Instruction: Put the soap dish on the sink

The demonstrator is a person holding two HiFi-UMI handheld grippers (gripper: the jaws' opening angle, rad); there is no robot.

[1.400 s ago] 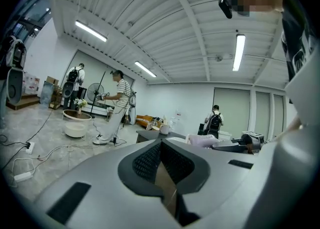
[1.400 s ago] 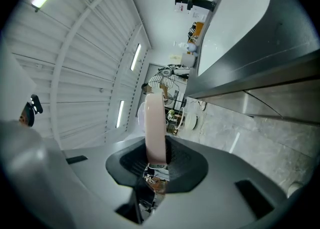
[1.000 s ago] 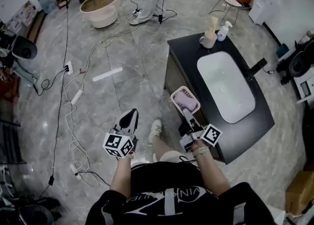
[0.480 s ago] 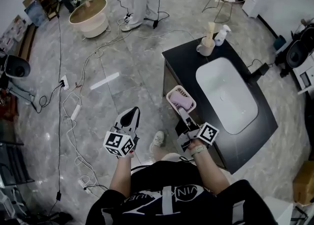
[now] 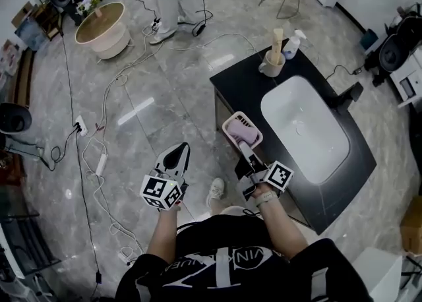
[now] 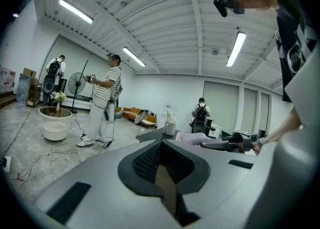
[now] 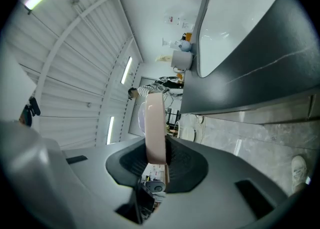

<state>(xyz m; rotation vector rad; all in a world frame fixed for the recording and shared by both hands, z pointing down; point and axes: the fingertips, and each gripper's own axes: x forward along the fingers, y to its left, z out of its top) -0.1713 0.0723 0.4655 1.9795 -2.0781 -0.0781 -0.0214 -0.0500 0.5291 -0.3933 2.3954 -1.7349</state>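
since a second ago the view has swung round and the counter [image 5: 234, 90] sits nearer under the dish [image 5: 242, 129], which the right gripper [image 5: 246, 149] keeps clamped by its near rim. that gripper's own view shows the dish's edge pinched between the pads. the dish hangs in the air above the counter's near left edge, beside the sink [image 5: 270, 113] but not over it, and touches nothing else that i can see. so i judge the carry nearly done: setting it down by the basin and letting go are left. the left gripper [image 5: 175, 157] is clenched on nothing, out over the floor [image 5: 145, 129], well apart from the counter. a lilac lump lies in the dish, maybe soap, but it's too small to say. how high the dish hangs i cannot tell from above. a cup [image 5: 270, 64] and a spray bottle [image 5: 291, 45] stand at the far corner, and the tap [image 5: 347, 93] is only a dark shape.
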